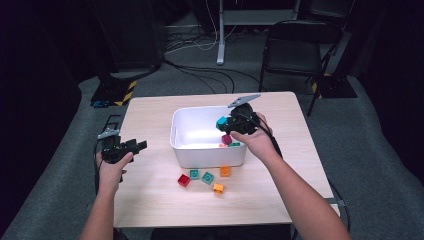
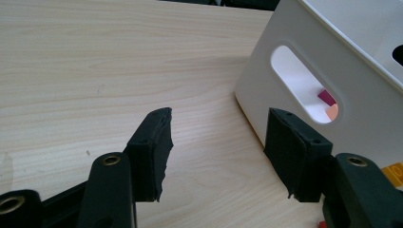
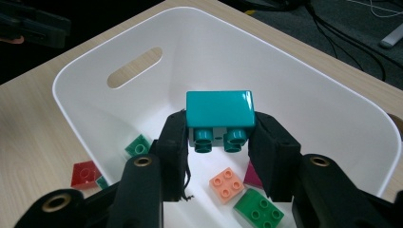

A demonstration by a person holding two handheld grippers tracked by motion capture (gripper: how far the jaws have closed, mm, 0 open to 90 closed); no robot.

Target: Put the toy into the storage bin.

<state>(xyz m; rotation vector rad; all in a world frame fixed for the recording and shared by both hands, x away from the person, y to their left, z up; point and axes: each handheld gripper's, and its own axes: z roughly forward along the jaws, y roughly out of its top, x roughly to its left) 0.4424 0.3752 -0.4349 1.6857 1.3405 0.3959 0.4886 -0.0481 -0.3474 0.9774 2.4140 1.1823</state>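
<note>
- Black-jawed left tool [image 1: 141, 145] rests at the counter's [image 1: 150, 200] left edge, gripped by the person's left hand [image 1: 111, 167]. Its jaws stand spread with nothing between them, pointing toward the end wall of the white bin [image 1: 207, 156].
- Pale wood of the counter shows between those jaws in the left gripper view, and the bin's cut-out handle [image 2: 304, 85] sits just ahead and to the right.
- Loose bricks lie on the counter just in front of the bin: a red brick [image 1: 184, 180], two teal bricks [image 1: 201, 176] and two orange bricks [image 1: 221, 179].
- Held over the bin's right side, the right tool [image 1: 226, 125] pinches a teal brick [image 3: 218, 114] by its two long-side faces, smooth top toward the camera's far side and its underside tubes toward the lens.
- Directly below the held brick, the bin floor already carries a peach brick [image 3: 227, 184], a green brick [image 3: 259, 209], a magenta brick [image 3: 254, 175] and a smaller green brick [image 3: 139, 146].
- Judged from this, the move ahead turns on one relation: the teal brick hangs inside the bin's rim, over open floor, so spreading the jaws should drop it in. The right hand [image 1: 257, 142] is the nearer one; the left is well apart from it.
</note>
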